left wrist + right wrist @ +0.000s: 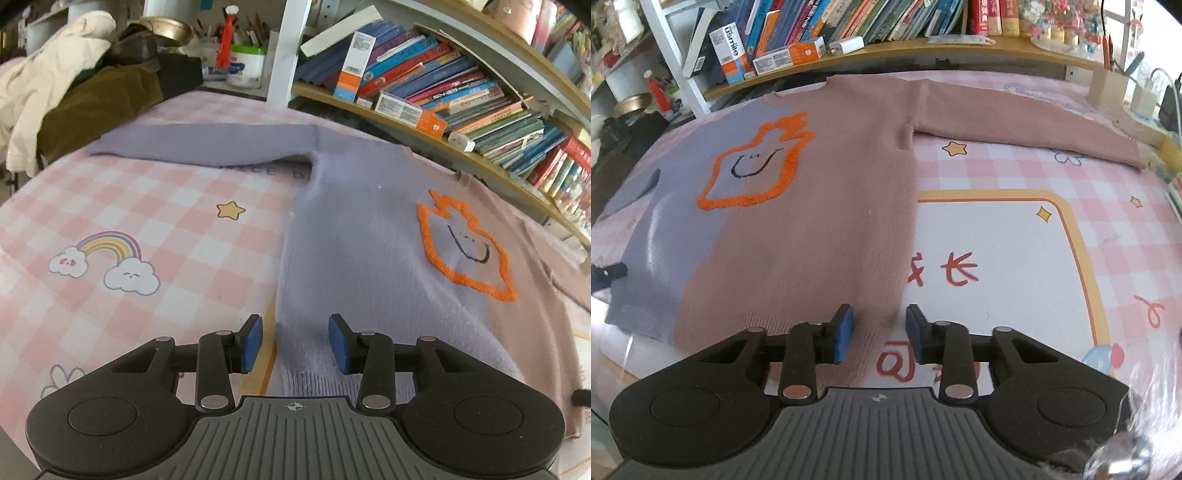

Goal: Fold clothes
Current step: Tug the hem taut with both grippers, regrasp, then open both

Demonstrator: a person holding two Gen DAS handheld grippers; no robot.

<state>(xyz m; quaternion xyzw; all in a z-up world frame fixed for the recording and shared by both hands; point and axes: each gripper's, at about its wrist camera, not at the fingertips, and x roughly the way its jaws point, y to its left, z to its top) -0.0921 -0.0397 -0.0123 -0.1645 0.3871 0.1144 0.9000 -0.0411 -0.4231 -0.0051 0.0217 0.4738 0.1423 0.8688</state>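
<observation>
A sweater, half lilac and half dusty pink, lies flat and face up on a pink checked cloth. An orange outlined shape with a smile is on its chest. Both sleeves are spread out sideways: the lilac sleeve and the pink sleeve. My left gripper hovers open over the lilac hem corner, and the fabric lies flat under the gap. My right gripper stands open over the pink hem corner, with the sweater's side edge running between its blue pads.
A curved bookshelf packed with books runs along the far edge behind the sweater. A heap of cream and brown clothes sits at the back left. A pen box and chargers stand at the back right. Printed cloth lies bare to the right of the sweater.
</observation>
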